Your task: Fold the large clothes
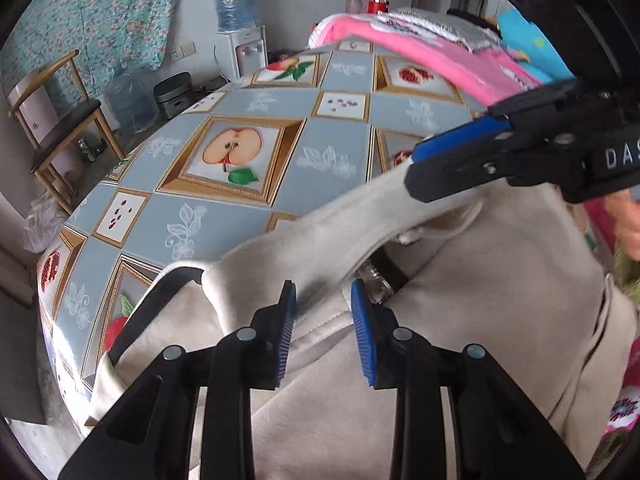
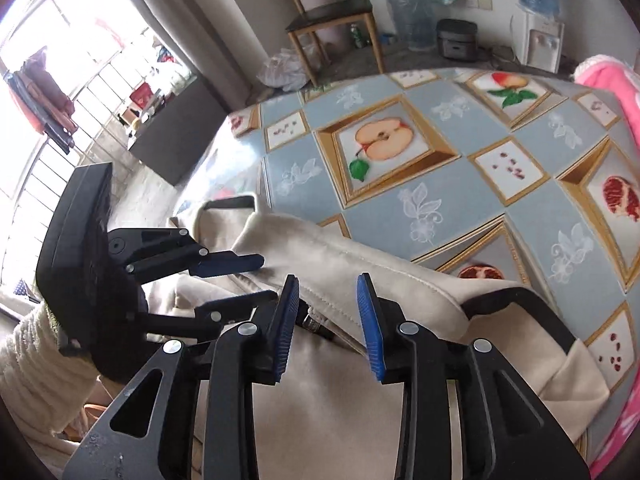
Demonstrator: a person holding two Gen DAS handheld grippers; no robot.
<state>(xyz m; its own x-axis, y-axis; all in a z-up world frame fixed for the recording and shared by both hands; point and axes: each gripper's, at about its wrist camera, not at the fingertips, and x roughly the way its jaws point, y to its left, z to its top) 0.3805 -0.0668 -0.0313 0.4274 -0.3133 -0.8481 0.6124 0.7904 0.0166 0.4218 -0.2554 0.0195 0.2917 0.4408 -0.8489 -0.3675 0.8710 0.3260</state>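
Observation:
A beige jacket with black trim lies on the table's near edge; it also shows in the right wrist view. My left gripper is open, its blue pads either side of a raised beige fold by the collar; it also appears in the right wrist view. My right gripper is open over the same fold near a metal zipper pull. In the left wrist view the right gripper reaches in from the right, with the beige fold draped under its fingertips.
The table carries a blue-grey fruit-print oilcloth. A pile of pink and blue clothes lies at its far side. A wooden chair, a water dispenser and a rice cooker stand beyond the table.

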